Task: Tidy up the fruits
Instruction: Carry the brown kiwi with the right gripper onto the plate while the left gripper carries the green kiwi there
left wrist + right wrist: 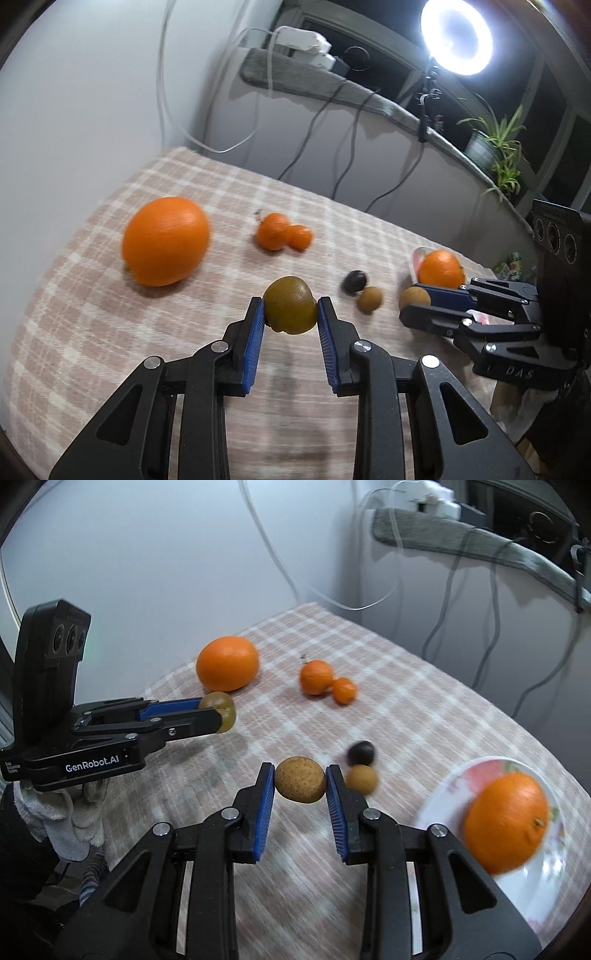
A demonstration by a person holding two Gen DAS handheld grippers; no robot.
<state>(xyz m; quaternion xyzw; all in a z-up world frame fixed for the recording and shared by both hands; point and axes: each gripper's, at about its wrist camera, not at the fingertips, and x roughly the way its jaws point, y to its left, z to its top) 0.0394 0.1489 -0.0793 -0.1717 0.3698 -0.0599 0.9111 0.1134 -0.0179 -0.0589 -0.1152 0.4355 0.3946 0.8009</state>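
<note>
My left gripper (291,308) is shut on a greenish-brown kiwi (290,304), held above the checked cloth; the right wrist view shows that same gripper (218,710) and kiwi (218,709) at the left. My right gripper (300,781) is shut on a speckled tan round fruit (300,784), seen at the right of the left view as the gripper (415,304) and fruit (413,298). On the cloth lie a big orange (165,242), two small tangerines (282,232), a dark plum-like fruit (354,281) and a small brown fruit (369,298). An orange (505,823) sits on a white plate (439,805).
The pink checked tablecloth (110,332) ends at a rounded far edge near a grey wall. Cables hang down behind the table. A grey ledge (332,85) carries a power strip, a ring light (456,37) and a potted plant (498,147). A gloved hand (66,812) holds the left gripper.
</note>
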